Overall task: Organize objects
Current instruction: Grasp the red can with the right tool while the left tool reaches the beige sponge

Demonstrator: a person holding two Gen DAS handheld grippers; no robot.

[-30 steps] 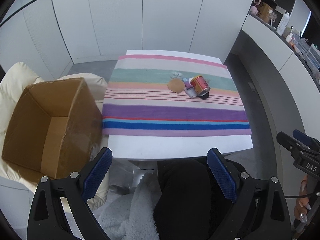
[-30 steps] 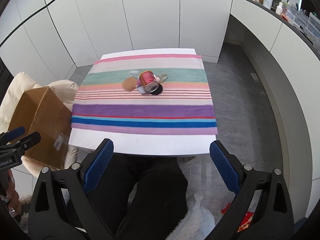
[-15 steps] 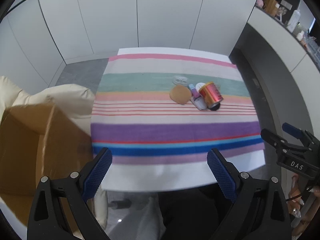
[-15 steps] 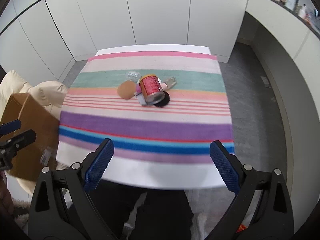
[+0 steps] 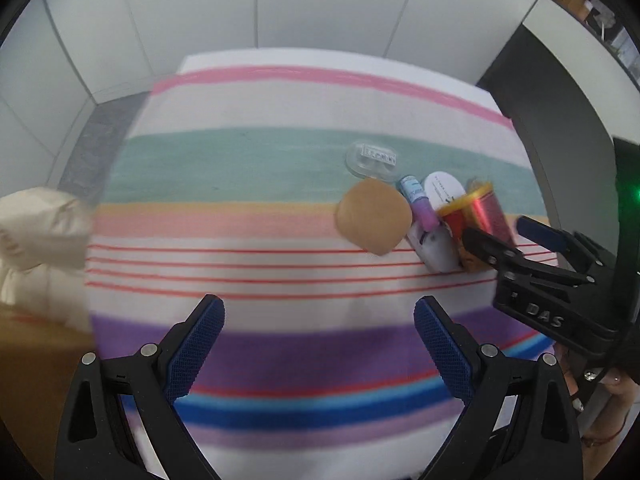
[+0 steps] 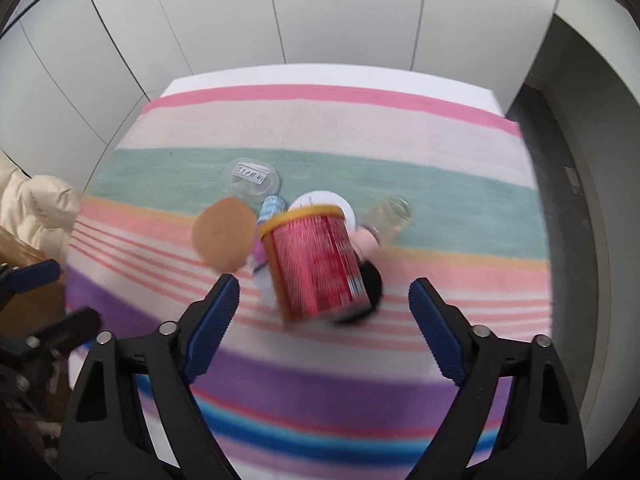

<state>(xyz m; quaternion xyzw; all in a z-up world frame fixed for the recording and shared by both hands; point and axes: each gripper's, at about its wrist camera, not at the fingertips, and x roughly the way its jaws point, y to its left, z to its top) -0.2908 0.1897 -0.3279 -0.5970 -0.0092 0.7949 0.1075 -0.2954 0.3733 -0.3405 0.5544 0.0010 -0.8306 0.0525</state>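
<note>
A red can with a yellow rim lies on its side on the striped cloth. Around it sit a tan round pad, a clear plastic case, a small blue-and-purple tube, a white disc, a black disc and a little clear jar. My right gripper hovers over the can, jaws closing, can between them, pads not touching it. My left gripper stands open over bare cloth, left of the pile; the tan pad lies ahead of it.
A cardboard box and a cream cushion stand off the table's left side. White cabinet doors close the far side. Dark floor runs along the right. The cloth's left half holds nothing.
Both grippers have come down and forward over the table, so the pile looks much bigger. The right gripper's jaws have narrowed. The box has slid to the left edge of view.
</note>
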